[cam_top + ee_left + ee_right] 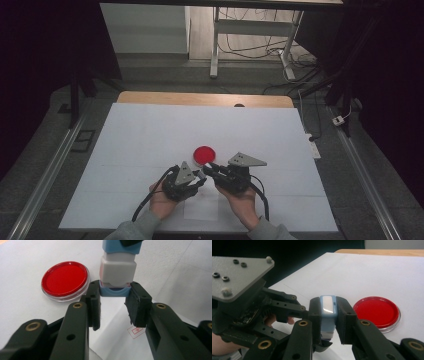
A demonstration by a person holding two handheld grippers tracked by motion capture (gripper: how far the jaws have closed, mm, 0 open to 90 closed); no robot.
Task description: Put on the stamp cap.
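Right gripper view, stamp (328,315) clamped between right gripper (328,322)

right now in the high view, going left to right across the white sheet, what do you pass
left gripper → red ink pad → right gripper → white sheet's right edge. The stamp held between the two grippers overlaps them, so it is left out.
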